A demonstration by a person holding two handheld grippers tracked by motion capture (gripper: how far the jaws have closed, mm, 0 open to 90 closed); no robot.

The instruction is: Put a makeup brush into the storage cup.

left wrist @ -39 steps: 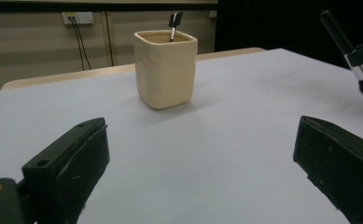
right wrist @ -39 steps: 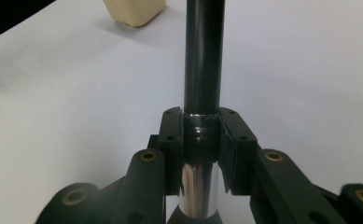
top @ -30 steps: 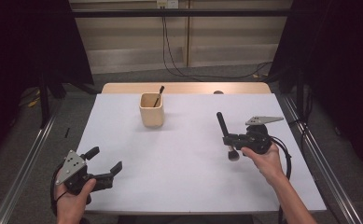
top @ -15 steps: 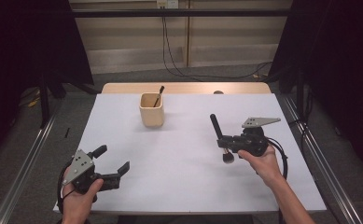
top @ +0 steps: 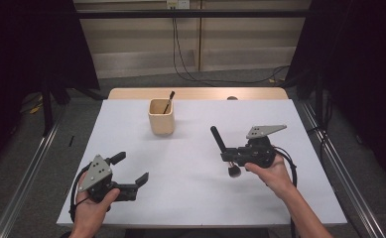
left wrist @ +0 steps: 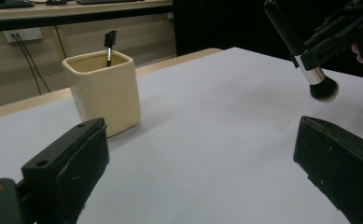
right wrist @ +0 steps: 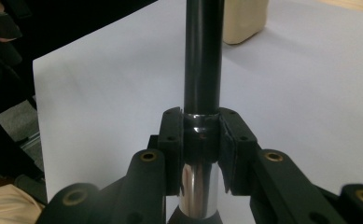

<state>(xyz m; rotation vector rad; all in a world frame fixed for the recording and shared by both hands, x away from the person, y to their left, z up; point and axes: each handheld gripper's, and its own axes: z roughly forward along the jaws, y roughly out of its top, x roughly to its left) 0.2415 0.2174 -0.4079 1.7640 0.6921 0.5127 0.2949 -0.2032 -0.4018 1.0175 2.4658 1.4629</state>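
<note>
Brush [top: 223, 150]: a makeup brush with a long black handle, a shiny metal ferrule and a dark, puffy head, held clear above the white table [top: 190, 193], right of centre and well apart from the cup [top: 161, 117]. The right gripper [top: 228, 156] has its jaws clamped on the brush, right where the handle meets the ferrule; in the right gripper view the pads [right wrist: 173, 140] press it from both sides, with the handle rising past them and the head hanging below. The left gripper [top: 131, 171] sits near the table's front left corner, its jaws wide with nothing between them.

The brush looks light and stiff along the handle, so it should carry easily with little force. The handle appears smooth and round, and the ferrule polished, so it could slip or twist in the pads if the grip eases or if the long handle knocks against something. The bristles are soft and would splay if pressed, so they make a poor place to hold. The present hold near the ferrule seems sound: close to the balance point, on hard material.

The cup is cream, squarish and open-topped, standing toward the far side with a thin tool [top: 168, 101] leaning inside. Its mouth looks wide enough for the handle, but it may tip if nudged.
</note>
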